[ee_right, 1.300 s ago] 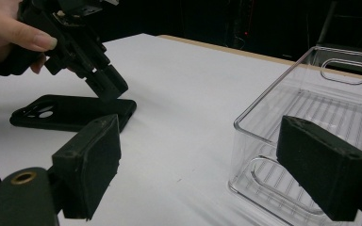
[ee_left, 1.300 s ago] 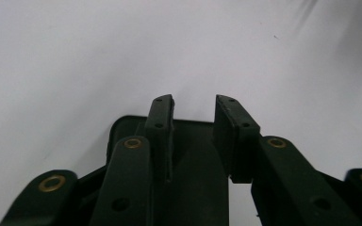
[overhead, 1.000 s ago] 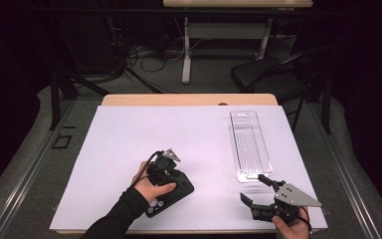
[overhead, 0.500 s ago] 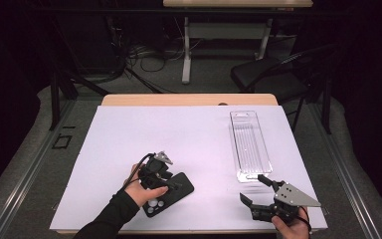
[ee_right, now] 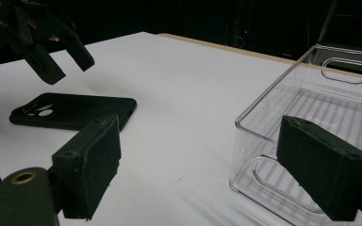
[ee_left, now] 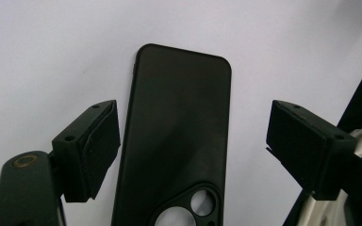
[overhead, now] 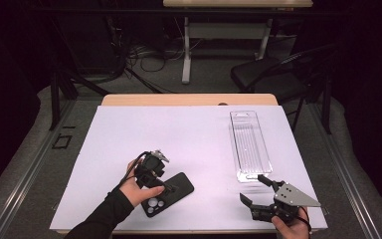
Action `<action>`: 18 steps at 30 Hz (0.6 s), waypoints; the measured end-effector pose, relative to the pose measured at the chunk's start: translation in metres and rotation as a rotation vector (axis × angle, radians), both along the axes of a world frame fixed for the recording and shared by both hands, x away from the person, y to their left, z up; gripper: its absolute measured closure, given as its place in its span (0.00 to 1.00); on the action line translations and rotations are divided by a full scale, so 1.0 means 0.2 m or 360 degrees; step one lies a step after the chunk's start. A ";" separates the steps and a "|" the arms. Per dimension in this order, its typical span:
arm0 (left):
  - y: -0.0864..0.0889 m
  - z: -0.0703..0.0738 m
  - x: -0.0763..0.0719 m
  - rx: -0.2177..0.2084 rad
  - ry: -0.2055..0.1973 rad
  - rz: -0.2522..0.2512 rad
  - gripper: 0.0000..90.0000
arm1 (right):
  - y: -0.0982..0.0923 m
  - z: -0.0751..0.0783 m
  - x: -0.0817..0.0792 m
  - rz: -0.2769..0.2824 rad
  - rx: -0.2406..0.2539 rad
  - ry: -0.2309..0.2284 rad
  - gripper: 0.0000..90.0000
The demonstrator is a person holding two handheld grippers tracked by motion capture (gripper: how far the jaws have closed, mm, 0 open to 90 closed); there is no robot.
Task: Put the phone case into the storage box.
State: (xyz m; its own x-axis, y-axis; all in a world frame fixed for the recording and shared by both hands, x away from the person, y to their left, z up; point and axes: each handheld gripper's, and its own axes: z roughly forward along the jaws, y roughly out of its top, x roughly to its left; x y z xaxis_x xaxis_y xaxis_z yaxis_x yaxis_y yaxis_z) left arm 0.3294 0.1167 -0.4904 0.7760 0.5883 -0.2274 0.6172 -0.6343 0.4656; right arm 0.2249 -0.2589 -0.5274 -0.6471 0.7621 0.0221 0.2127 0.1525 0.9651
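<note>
Black phone case (ee_left: pixel 174 141) lies flat between my left gripper's (ee_left: pixel 193 141) just-opened, spread jaws, untouched; right gripper's (ee_right: pixel 212 174) jaws also spread.

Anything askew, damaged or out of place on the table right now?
Nothing stands out. The black phone case lies flat on the white table cover, camera cutouts toward the near edge, at a slant to that edge. The left gripper is above it, its jaws just opened and clear of it. The clear plastic bin sits upright, empty.

White table sheet (overhead: pixel 179 134) lies open between phone case (overhead: pixel 168 194) and clear bin (overhead: pixel 249 144) — wide passage.
</note>
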 end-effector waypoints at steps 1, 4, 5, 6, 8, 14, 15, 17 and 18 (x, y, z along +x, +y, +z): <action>0.00 0.00 0.00 -0.0002 0.0009 -0.0002 0.20 | 0.00 0.00 0.00 0.0001 -0.0002 0.0001 0.16; 0.00 0.01 0.01 0.0026 0.0018 -0.0003 0.19 | 0.00 0.00 0.00 -0.0001 -0.0005 0.0003 0.16; 0.01 0.02 0.01 0.0027 0.0014 -0.0004 0.19 | 0.00 0.00 0.00 -0.0002 -0.0005 0.0003 0.16; 0.01 0.02 0.01 0.0030 0.0008 -0.0004 0.18 | 0.00 0.00 0.00 -0.0002 -0.0006 0.0002 0.16; 0.01 0.03 0.01 0.0056 0.0016 -0.0005 0.17 | 0.00 0.00 0.00 -0.0001 -0.0006 0.0003 0.16; 0.01 0.04 0.01 0.0124 0.0047 -0.0009 0.14 | 0.00 0.00 0.00 0.0000 -0.0007 0.0003 0.16; 0.01 0.03 0.01 0.0136 0.0062 -0.0012 0.11 | 0.00 0.00 0.00 -0.0001 -0.0003 0.0007 0.16; 0.01 0.03 0.01 0.0144 0.0067 -0.0023 0.11 | 0.00 0.00 0.00 0.0002 -0.0007 0.0008 0.16; 0.01 0.03 0.01 0.0159 0.0075 -0.0026 0.11 | 0.00 0.00 0.00 0.0002 -0.0007 0.0008 0.16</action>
State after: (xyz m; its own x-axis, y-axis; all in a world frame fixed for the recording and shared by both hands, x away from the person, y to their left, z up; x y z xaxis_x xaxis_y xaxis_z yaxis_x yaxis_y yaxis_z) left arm 0.3320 0.1193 -0.4850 0.7756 0.5972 -0.2048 0.6261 -0.6862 0.3704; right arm 0.2250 -0.2588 -0.5280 -0.6478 0.7615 0.0218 0.2173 0.1572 0.9634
